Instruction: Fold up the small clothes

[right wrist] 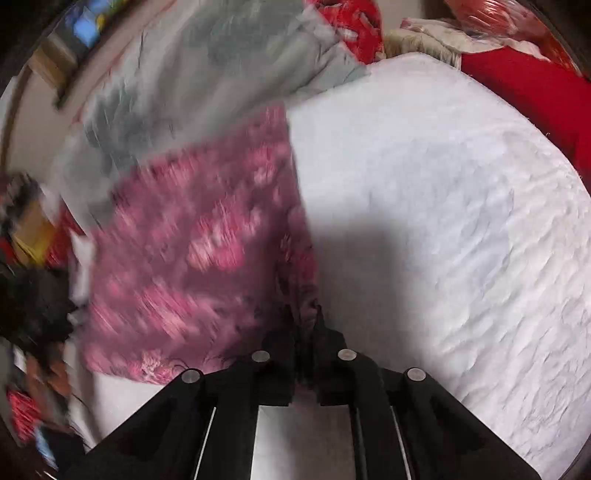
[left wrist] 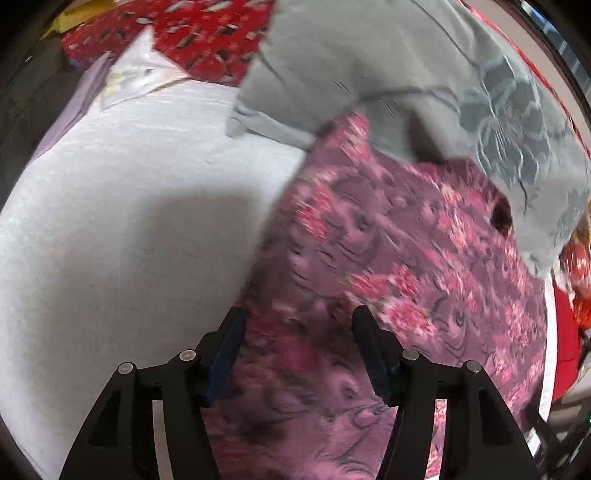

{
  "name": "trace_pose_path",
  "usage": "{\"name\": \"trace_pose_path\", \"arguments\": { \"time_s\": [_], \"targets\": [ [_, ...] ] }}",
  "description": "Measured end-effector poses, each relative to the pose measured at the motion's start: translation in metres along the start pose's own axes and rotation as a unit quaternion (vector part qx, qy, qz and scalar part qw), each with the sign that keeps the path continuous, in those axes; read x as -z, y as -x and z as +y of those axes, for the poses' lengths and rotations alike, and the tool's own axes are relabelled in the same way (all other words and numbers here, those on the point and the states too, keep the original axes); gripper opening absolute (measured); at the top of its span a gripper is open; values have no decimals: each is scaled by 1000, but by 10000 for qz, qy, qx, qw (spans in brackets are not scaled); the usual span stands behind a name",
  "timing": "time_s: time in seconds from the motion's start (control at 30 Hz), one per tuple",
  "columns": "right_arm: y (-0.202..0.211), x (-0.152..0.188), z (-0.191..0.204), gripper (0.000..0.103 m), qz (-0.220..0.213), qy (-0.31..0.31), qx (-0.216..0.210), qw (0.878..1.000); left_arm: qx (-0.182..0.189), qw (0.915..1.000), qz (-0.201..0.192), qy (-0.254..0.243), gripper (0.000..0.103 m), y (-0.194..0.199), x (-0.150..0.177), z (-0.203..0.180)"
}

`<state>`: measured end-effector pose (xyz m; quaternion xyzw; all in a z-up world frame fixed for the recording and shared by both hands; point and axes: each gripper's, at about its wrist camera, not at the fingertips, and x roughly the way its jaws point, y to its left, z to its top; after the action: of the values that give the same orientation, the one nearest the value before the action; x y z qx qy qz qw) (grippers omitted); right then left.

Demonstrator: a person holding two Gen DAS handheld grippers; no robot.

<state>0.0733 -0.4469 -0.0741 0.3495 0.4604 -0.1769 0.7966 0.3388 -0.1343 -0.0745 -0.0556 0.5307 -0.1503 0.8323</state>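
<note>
A purple garment with pink flowers (left wrist: 388,236) lies spread on the white bedsheet (left wrist: 110,221). In the left wrist view my left gripper (left wrist: 299,325) hovers over the garment's near left part with its jaws wide open, and the cloth lies beneath them, not pinched. In the right wrist view the same garment (right wrist: 192,251), blurred, lies left of centre on the sheet (right wrist: 443,221). My right gripper (right wrist: 314,325) is shut on the garment's near right edge, which bunches into dark folds between the fingertips.
A grey cushion with a flower print (left wrist: 369,66) (right wrist: 207,74) lies against the garment's far edge. Red patterned bedding (left wrist: 207,33) and a white pillow (left wrist: 140,70) sit at the back. Red fabric (right wrist: 524,96) borders the sheet's far right. Clutter fills the right wrist view's left edge.
</note>
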Motion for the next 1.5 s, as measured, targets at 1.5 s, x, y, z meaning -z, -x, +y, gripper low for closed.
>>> {"name": "trace_pose_path", "arguments": {
  "time_s": [1.5],
  "targets": [
    [-82, -26, 212, 52, -707, 1864, 241, 9796, -310, 9978, -410, -427, 64, -9, 3, -15]
  ]
}}
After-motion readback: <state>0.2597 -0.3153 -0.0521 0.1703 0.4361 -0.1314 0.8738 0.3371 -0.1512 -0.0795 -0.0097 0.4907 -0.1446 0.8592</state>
